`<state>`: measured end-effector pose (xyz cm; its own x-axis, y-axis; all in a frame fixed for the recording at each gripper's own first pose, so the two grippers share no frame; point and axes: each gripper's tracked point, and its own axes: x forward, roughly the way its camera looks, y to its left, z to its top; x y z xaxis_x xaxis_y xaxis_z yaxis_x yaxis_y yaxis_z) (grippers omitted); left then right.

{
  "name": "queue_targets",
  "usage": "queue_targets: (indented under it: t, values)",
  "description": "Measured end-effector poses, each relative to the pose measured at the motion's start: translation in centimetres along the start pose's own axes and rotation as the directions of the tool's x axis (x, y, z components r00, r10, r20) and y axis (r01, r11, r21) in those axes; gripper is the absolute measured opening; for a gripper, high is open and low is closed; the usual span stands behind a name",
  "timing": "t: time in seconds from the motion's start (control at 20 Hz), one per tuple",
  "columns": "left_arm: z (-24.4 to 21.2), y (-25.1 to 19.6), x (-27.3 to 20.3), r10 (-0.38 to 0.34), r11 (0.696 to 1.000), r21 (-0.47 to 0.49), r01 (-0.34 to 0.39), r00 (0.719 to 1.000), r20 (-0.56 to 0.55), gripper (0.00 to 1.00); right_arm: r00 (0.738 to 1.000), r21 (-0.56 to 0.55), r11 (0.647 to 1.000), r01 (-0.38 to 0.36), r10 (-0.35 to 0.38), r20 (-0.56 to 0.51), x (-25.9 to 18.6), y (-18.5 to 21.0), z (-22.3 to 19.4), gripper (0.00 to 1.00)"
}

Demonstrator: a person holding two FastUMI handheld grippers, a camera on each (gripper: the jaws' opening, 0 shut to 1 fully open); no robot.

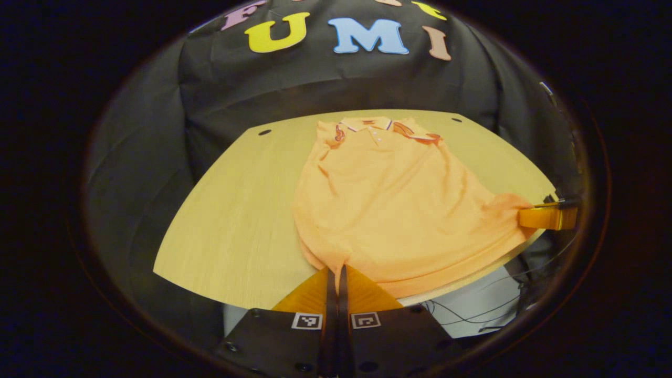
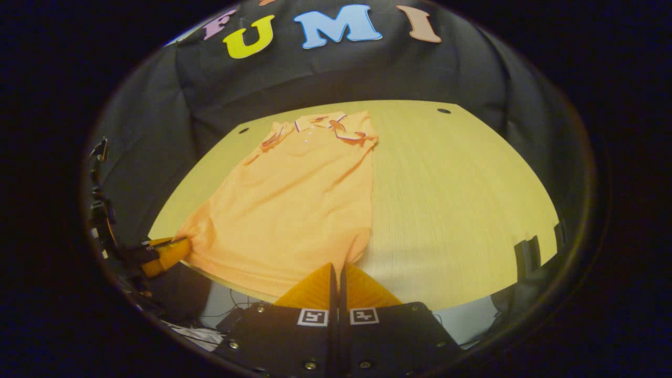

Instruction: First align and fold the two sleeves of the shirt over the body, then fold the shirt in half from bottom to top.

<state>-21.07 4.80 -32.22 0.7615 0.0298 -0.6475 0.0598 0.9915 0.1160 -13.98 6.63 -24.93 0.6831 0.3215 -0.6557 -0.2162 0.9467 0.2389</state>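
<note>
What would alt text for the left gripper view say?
An orange polo shirt lies collar-away on a wooden table. The left gripper pinches one bottom corner, the right gripper the other.

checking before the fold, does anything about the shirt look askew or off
Slightly. The shirt is pulled into a skewed fan: its hem corners, pinched by the left gripper and right gripper, hang at the table's near edge, and the body is rumpled. Both sleeves already lie folded in.

Booth surroundings — table and backdrop

A pale yellow wood-grain table [image 1: 236,226] with small dark holes [image 2: 443,111] stands before draped black cloth [image 1: 220,94]; thin cables [image 1: 472,310] hang below.
</note>
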Motion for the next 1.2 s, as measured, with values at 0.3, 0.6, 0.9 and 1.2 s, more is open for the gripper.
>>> queue_targets:
  t: [0.3, 0.6, 0.9, 1.2]
  values:
    - [6.5, -0.7, 0.2, 0.006, 1.0, 0.011, -0.007, 0.994, 0.111, 0.07, 0.993, -0.013, 1.0, -0.017, 0.018, 0.114, -1.1, -0.3, 6.6, 0.01]
    - [11.8, -1.2, 2.1, -0.011, 1.0, -0.004, 0.012, 0.985, 0.173, 0.06, 0.985, 0.012, 1.0, 0.002, -0.005, 0.175, 0.3, -0.8, 12.3, 0.01]
    - [17.9, -0.3, 6.5, -0.025, 0.999, -0.032, 0.032, 0.98, 0.199, 0.06, 0.98, 0.022, 0.999, 0.024, -0.028, 0.198, 3.9, -0.8, 18.0, 0.01]
    - [22.8, 0.3, 12.0, -0.057, 0.998, 0.007, 0.057, 0.977, 0.206, 0.06, 0.978, 0.023, 0.998, 0.054, -0.058, 0.203, 8.1, -1.0, 22.9, 0.01]
